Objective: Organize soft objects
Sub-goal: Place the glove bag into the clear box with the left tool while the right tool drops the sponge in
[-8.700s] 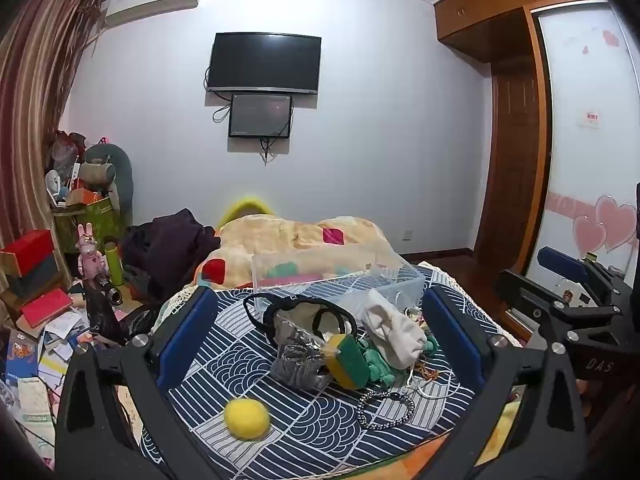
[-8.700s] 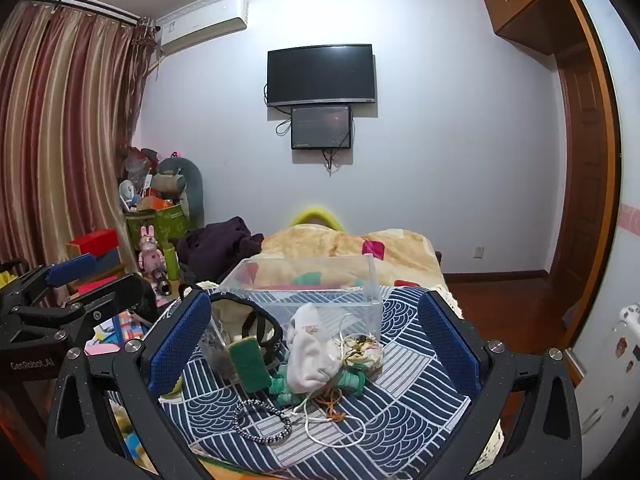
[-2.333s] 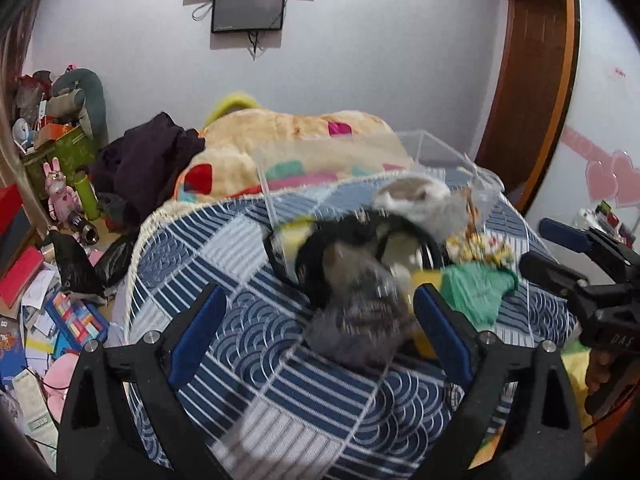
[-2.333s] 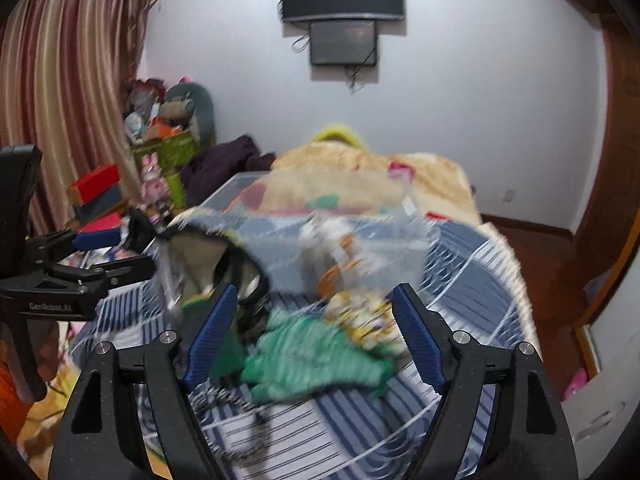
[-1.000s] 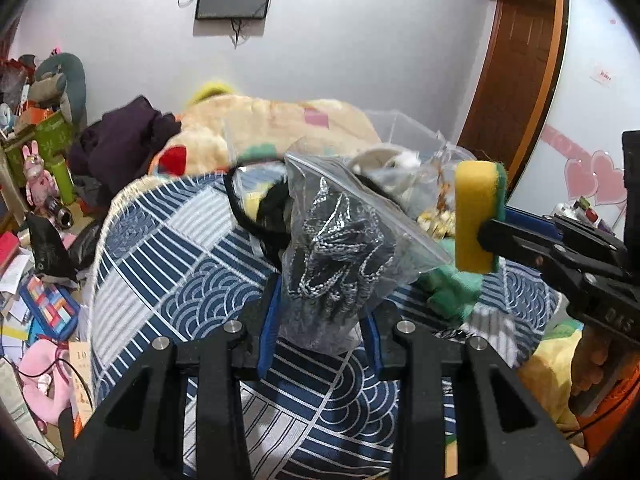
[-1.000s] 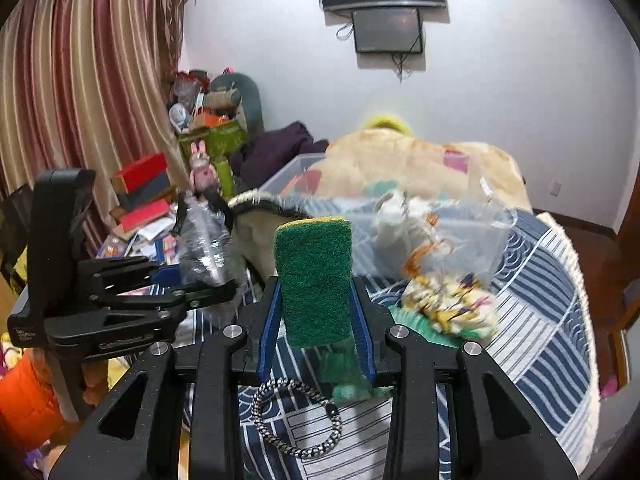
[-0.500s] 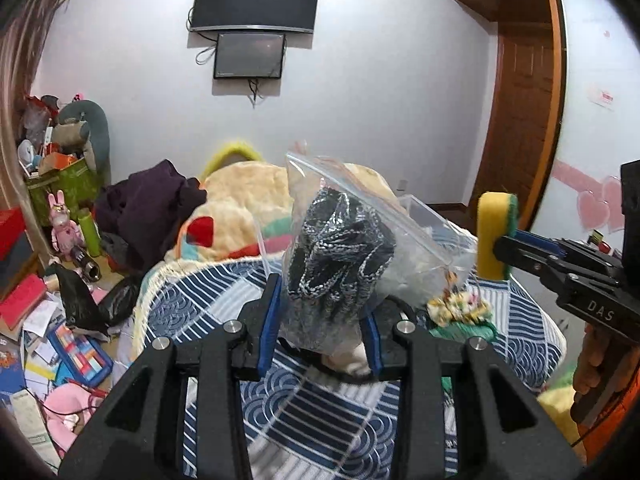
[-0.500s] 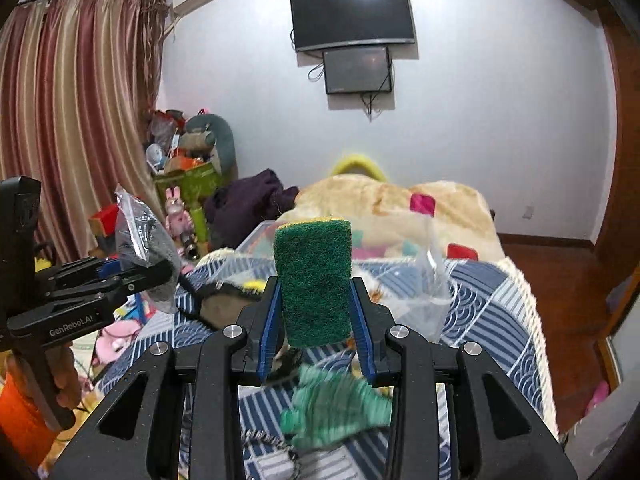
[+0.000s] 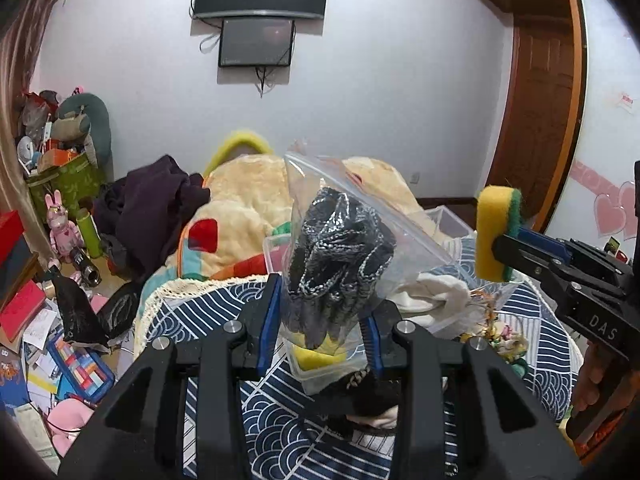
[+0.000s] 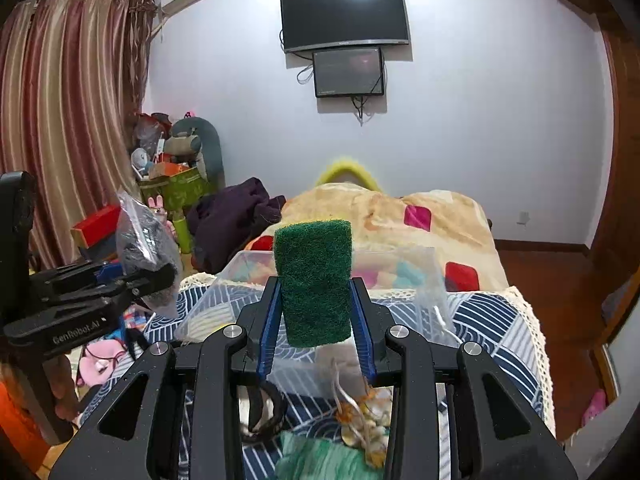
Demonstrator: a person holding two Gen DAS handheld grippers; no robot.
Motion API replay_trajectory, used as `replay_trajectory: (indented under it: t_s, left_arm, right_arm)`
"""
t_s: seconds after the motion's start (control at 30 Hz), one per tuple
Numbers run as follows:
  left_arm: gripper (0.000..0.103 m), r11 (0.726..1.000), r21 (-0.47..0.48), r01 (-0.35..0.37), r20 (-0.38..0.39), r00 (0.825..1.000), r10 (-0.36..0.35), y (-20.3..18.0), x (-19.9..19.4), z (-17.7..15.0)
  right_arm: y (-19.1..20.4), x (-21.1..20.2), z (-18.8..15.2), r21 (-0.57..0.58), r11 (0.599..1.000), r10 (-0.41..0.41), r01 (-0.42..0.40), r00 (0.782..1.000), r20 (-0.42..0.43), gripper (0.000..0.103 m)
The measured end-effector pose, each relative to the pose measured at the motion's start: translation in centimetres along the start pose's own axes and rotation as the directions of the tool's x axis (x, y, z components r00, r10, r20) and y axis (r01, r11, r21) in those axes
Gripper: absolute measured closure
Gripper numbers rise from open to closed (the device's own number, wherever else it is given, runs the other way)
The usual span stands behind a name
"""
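Note:
My left gripper (image 9: 320,320) is shut on a clear zip bag of black-and-silver knit fabric (image 9: 336,256) and holds it up above the blue patterned bedspread (image 9: 280,428). My right gripper (image 10: 316,320) is shut on a yellow-and-green sponge (image 10: 314,280), green pad facing the camera; the sponge also shows in the left wrist view (image 9: 498,236). A clear plastic bin (image 10: 400,272) stands on the bed just beyond the sponge. A white sock (image 9: 436,300), a green cloth (image 10: 320,460) and a black-strapped bag (image 9: 372,404) lie on the bedspread below.
A beige blanket with coloured patches (image 10: 400,216) and dark purple clothes (image 10: 232,216) lie behind the bin. Toys, boxes and papers clutter the floor at left (image 9: 60,320). A wooden door (image 9: 536,120) stands at right. Striped curtains (image 10: 68,120) hang at left.
Both grippers have risen a little with their loads. The left gripper has tilted down slightly, so more of the bedspread and the bag below it show.

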State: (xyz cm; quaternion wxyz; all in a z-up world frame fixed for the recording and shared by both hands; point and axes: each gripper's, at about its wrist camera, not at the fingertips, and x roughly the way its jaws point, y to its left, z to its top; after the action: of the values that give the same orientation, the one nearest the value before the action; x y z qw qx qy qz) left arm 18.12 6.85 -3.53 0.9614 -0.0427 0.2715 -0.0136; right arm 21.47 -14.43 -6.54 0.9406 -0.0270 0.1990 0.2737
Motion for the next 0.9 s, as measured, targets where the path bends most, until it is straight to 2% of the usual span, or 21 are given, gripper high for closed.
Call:
replay_trajectory:
  t_s: [0.33,0.5,0.73,0.8,0.9]
  left_arm:
    - [0.067,1.000,0.000,0.009,-0.146,0.989,-0.009,-0.2,5.5,-0.8]
    - [0.067,1.000,0.007,0.015,-0.202,0.979,-0.014,-0.5,7.2,-1.3]
    - [0.066,1.000,0.011,0.005,-0.207,0.978,-0.003,-0.7,7.6,-1.4]
    - [0.063,1.000,0.015,0.005,-0.211,0.977,-0.001,-0.8,7.6,-1.4]
    - [0.053,1.000,0.010,0.008,-0.209,0.978,-0.006,-0.8,7.4,-1.3]
  right_arm:
    - [0.8,4.8,-0.7,-0.032,0.999,-0.023,0.020,0.994,-0.110,0.073]
    - [0.7,6.4,-0.9,-0.015,1.000,-0.006,0.004,0.985,-0.170,0.073]
    - [0.7,6.6,-1.7,-0.021,1.000,-0.009,0.005,0.975,-0.220,0.071]
    - [0.5,6.3,-1.6,-0.011,1.000,-0.002,-0.001,0.975,-0.223,0.070]
    - [0.4,5.6,-1.4,-0.005,1.000,0.011,-0.013,0.976,-0.218,0.063]
